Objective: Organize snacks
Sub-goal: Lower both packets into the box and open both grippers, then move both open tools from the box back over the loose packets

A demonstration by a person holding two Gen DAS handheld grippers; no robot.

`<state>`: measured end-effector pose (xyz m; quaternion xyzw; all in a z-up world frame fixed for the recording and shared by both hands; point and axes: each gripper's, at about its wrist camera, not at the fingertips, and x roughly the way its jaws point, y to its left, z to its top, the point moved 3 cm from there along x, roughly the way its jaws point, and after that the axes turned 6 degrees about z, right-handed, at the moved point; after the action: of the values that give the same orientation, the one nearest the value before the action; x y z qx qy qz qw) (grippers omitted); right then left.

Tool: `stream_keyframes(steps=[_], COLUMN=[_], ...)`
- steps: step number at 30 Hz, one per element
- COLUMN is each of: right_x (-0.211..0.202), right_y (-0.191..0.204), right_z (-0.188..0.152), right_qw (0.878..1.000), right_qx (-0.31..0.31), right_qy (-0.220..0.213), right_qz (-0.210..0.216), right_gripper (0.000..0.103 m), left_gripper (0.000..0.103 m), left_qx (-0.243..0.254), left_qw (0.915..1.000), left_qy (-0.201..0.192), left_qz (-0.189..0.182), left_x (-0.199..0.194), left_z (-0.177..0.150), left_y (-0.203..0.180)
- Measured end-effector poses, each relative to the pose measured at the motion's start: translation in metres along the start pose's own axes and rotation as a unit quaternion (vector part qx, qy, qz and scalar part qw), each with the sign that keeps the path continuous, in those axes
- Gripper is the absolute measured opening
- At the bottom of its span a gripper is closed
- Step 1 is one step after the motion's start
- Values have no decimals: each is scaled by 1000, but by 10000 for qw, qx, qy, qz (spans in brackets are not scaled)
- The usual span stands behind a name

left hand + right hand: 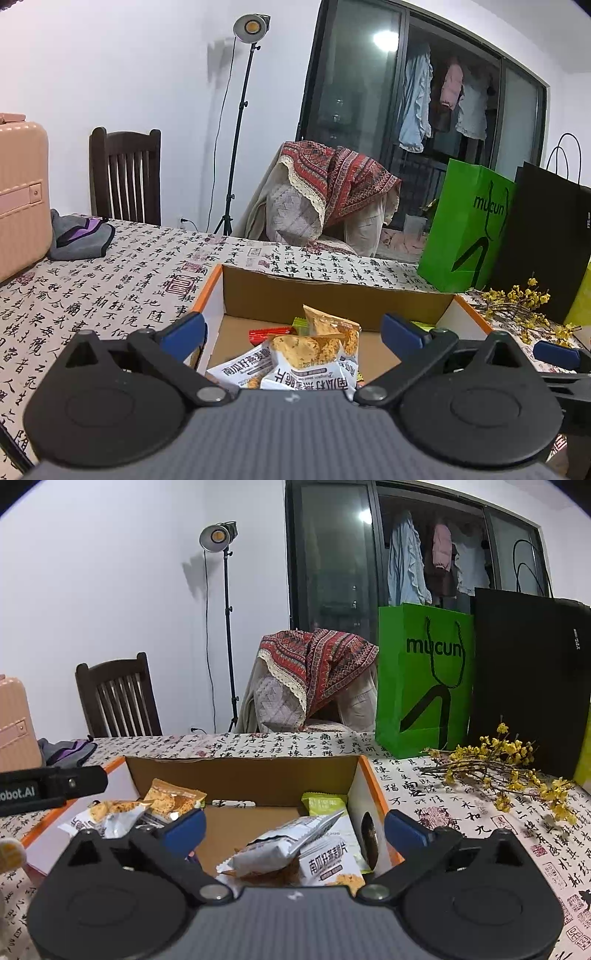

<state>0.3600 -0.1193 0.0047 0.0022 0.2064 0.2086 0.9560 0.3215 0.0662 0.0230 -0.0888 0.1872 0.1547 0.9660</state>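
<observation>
An open cardboard box (332,295) with orange-edged flaps sits on the calligraphy tablecloth; it also shows in the right wrist view (240,779). Inside lie white and orange snack packets (310,354), a red packet (269,334) and a green one (325,803). My left gripper (293,332) is open above the box's near left part, with nothing between its blue fingertips (184,330). My right gripper (295,829) is open above the box's near right part, over a white packet (280,845). The left gripper's body (51,786) shows at the right view's left edge.
A green paper bag (424,679) and a black bag (528,683) stand at the back right, with yellow flower sprigs (509,771) in front. A pink suitcase (18,195) and grey cloth (81,236) are at the left. Chairs and a light stand are behind the table.
</observation>
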Motion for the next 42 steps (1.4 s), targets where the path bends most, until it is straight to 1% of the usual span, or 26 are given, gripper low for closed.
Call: stream_keyframes(steps=[4, 7, 10, 15, 24, 30, 37, 42], right_x=[-6, -18, -32, -50, -72, -83, -82, -75], right_y=[-1, -1, 2, 10, 20, 27, 35, 42], right_z=[5, 11, 17, 17, -1, -16, -37, -47], right_qw=[10000, 10000, 9999, 9999, 9999, 9995, 9981, 9967], right_qx=[18, 89, 96, -48, -97, -125, -127, -54], right_qy=[-29, -42, -97, -109, 109, 276, 611, 811], right_qz=[-14, 12, 44, 10, -22, 8, 22, -45], right_gripper=[103, 103, 103, 103, 103, 103, 103, 103], left_gripper=[103, 103, 103, 103, 103, 103, 103, 103], left_qx=[-35, -87, -142, -107, -34, 48, 103, 156], left_qw=[10000, 9999, 9996, 9997, 9999, 9999, 9994, 9988], left_qy=[9, 51, -2, -24, 32, 123, 338, 449], left_qz=[-27, -102, -238, -215, -120, -59, 27, -82], left_x=[-5, -14, -26, -44, -73, -90, -97, -95], left_z=[3, 8, 14, 16, 4, -10, -30, -36], left_y=[-1, -1, 2, 8, 37, 60, 83, 95])
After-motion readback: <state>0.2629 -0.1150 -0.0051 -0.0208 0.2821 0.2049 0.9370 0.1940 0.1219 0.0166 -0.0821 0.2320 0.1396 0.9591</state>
